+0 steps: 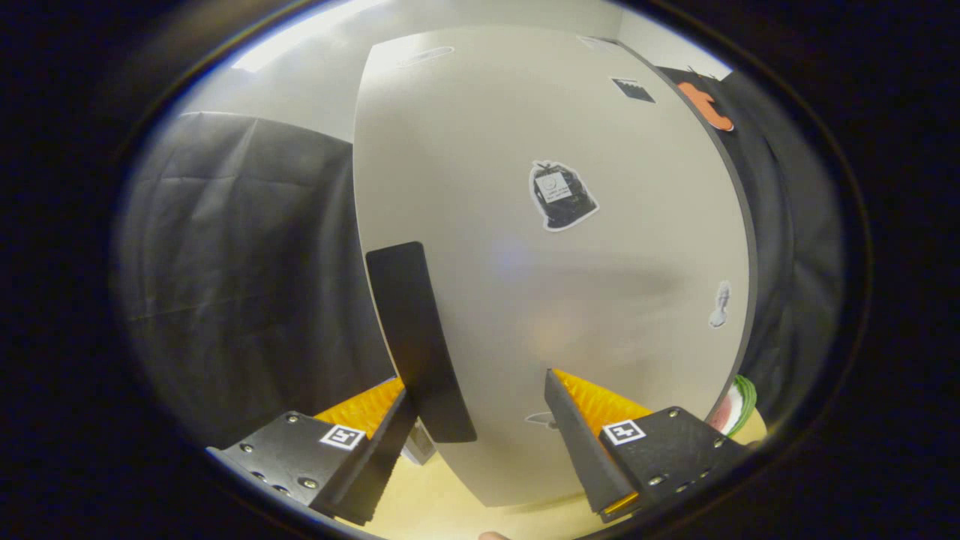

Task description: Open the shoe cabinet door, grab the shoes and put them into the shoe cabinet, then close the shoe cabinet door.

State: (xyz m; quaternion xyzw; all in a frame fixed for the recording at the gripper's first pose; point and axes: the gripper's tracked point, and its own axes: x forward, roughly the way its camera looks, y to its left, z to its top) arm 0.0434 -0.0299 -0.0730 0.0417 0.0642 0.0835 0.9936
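Note:
The shoe cabinet door [570, 300] is a pale flat panel standing close in front of me. A long black handle [416, 337] runs down its left edge. My gripper [478, 386] is open, its fingers spread wide on either side of the handle's lower end. The left fingertip [394, 401] sits just left of the handle and partly behind it. The right fingertip [559, 382] hovers in front of the door panel, well clear of the handle. Nothing is pressed between the fingers. I cannot tell whether the door is ajar.
Black cloth [240, 285] hangs to the left of the door and also beyond its right edge. Light wooden floor [435, 495] lies below. The door carries stickers [561, 195]. A green, white and red thing [739, 401] peeks out at the door's lower right.

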